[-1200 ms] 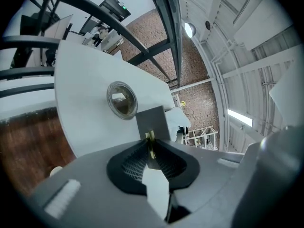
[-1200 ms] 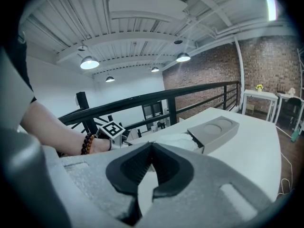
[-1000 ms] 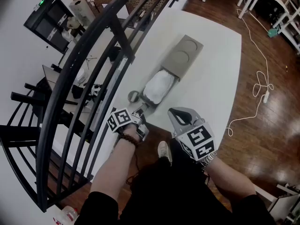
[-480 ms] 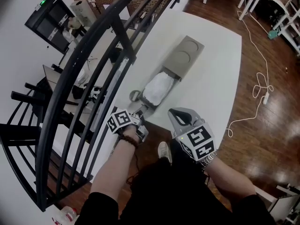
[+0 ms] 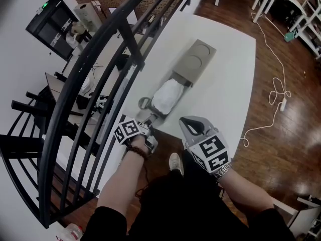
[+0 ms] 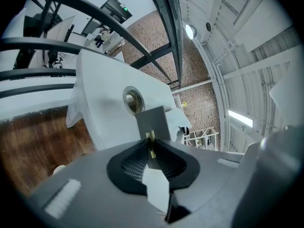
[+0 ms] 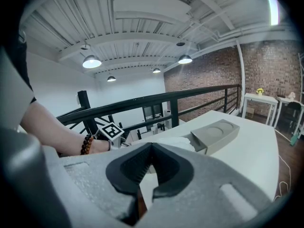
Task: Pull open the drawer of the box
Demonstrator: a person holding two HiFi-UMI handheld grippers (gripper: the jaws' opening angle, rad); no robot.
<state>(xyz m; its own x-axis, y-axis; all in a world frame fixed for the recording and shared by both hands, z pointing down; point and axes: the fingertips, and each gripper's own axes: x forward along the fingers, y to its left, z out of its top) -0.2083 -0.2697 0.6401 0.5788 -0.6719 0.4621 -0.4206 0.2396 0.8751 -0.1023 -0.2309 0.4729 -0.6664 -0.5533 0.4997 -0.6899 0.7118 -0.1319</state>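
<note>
Pull-out step, looks near its end: drawer (image 5: 168, 95) well out of the box (image 5: 195, 59) mid-worktop (image 5: 230, 84), white crumpled stuff inside, front end toward the near edge. Left tongs (image 5: 149, 119) clamped on the small brass pull (image 6: 151, 144) at the drawer front. Right tongs (image 5: 189, 123) closed on nothing, off the near edge, apart from the drawer. Next, probably: ease straight back with any travel left, else let go; no lifting, no yanking the drawer free.
</note>
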